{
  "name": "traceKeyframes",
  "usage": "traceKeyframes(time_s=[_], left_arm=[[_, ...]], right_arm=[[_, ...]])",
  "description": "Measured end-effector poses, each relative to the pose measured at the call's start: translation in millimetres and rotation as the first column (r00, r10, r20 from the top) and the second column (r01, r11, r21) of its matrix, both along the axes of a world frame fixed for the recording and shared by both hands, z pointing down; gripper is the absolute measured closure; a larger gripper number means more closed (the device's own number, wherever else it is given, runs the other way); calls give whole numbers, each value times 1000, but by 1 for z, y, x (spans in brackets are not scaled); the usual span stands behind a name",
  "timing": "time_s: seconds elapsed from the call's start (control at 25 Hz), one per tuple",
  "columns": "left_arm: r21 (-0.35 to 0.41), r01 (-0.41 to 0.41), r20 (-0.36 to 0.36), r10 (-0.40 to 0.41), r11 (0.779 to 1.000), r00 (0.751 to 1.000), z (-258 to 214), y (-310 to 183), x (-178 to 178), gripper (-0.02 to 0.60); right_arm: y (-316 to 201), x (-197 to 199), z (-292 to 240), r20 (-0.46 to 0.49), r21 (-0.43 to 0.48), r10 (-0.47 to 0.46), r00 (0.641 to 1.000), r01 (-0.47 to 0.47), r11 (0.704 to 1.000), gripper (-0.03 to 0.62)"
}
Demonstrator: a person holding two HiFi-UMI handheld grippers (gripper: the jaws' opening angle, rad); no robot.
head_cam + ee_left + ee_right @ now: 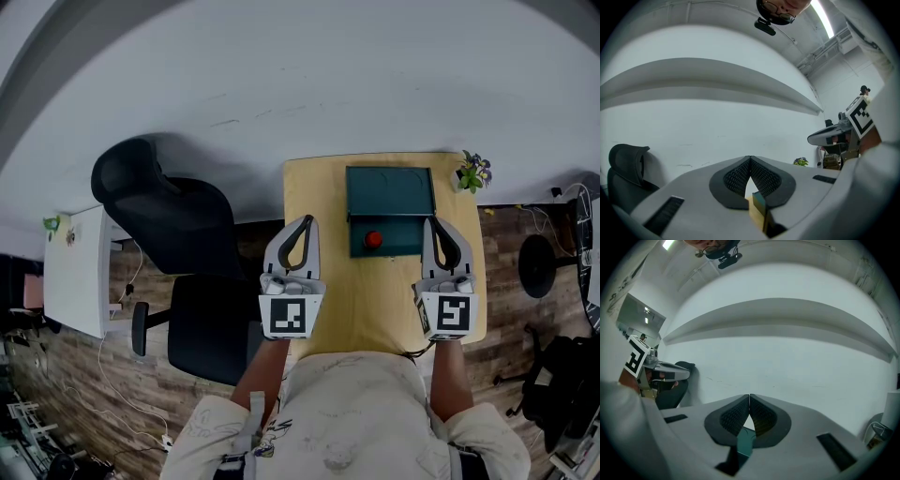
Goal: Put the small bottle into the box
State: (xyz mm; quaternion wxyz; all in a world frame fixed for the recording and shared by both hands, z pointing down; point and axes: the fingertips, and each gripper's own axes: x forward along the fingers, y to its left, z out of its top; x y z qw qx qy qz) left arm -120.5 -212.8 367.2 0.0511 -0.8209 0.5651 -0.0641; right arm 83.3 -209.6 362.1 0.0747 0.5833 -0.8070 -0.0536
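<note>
Bearing square markers, left gripper (306,221) and right gripper (434,224) flank box (390,192).

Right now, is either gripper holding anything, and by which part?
Nothing is held. The left gripper and the right gripper both have their jaws shut tip to tip, with nothing between them.

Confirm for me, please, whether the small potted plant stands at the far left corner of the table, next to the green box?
Not quite: the plant stands at the far right corner of the table, not the far left, as the head view shows. It is indeed next to the green box.
</note>
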Motion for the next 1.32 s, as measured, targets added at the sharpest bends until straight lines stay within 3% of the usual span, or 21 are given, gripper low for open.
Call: traceKeyframes(time_s=[1.32], left_arm=[[-14,7,3,-7,1000,1000,2,5,6,574]], right_arm=[[1,4,10,26,-38,-7,1000,8,999,576]])
